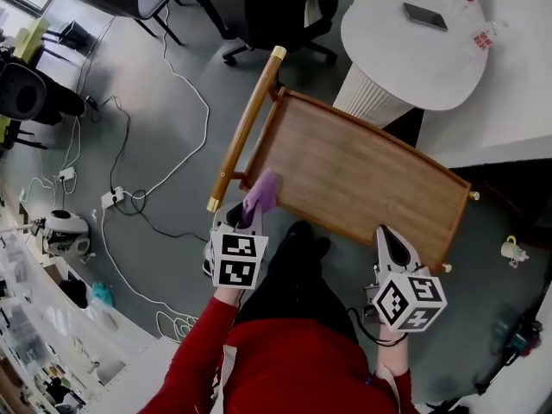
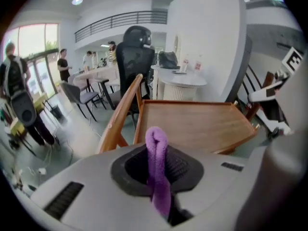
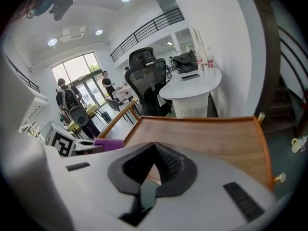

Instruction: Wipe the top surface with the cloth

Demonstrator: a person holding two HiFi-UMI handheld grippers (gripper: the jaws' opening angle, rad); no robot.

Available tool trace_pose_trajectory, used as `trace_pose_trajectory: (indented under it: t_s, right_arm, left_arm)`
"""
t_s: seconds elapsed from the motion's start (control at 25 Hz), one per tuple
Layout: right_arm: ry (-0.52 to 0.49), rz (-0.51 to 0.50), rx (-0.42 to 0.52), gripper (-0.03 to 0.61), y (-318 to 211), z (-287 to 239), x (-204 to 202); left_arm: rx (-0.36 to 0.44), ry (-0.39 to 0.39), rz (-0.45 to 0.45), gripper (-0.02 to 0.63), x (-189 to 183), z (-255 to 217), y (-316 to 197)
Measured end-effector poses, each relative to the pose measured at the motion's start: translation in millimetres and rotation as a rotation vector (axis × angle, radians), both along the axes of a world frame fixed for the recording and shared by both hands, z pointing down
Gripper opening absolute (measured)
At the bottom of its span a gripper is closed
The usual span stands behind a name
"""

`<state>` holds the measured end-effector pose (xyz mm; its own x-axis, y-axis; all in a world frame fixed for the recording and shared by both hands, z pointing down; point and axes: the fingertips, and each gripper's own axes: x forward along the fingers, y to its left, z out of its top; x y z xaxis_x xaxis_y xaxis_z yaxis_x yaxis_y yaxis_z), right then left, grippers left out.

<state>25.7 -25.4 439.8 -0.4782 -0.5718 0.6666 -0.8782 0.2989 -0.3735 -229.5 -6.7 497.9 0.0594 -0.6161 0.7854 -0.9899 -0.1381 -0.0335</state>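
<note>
Standing on grey floor [image 1: 172, 136] is the wooden top [image 1: 354, 175].

Head camera sits up high and looks almost straight down, wide enough to fit the whole wooden table [image 1: 354, 175], the floor [image 1: 155, 145] and both tools. The left tool [image 1: 250, 212] camera rides low just behind its jaws, facing along the table toward the office chair [image 2: 137, 57] and white table [image 2: 180, 78]. The right tool [image 1: 388, 235] camera does the same from the other corner and catches the cloth [image 3: 108, 144] at its left. All three views share the wooden table.
</note>
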Motion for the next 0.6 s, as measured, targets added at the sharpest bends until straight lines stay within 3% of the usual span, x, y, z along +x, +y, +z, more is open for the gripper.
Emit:
trace_pose_trajectory:
  t_s: [0.12,0.24,0.48,0.6]
  right_arm:
    - [-0.002,0.035,0.015,0.003,-2.2,-5.3,8.8]
    - [-0.006,0.057,0.021,0.003,-4.3,-5.7,15.5]
    - [-0.023,0.038,0.018,0.003,-10.4,-3.2,4.2]
    - [-0.028,0.035,0.018,0.003,-9.1,-2.7,-1.6]
  left_arm:
    - [0.057,-0.101,0.044,0.049,-4.6,-29.9,0.1]
    - [0.076,-0.088,0.029,0.049,-17.4,-55.7,1.6]
    - [-0.133,-0.093,0.222,0.049,-23.5,-43.8,20.1]
    - [-0.168,-0.153,0.285,0.049,-17.5,-28.4,14.8]
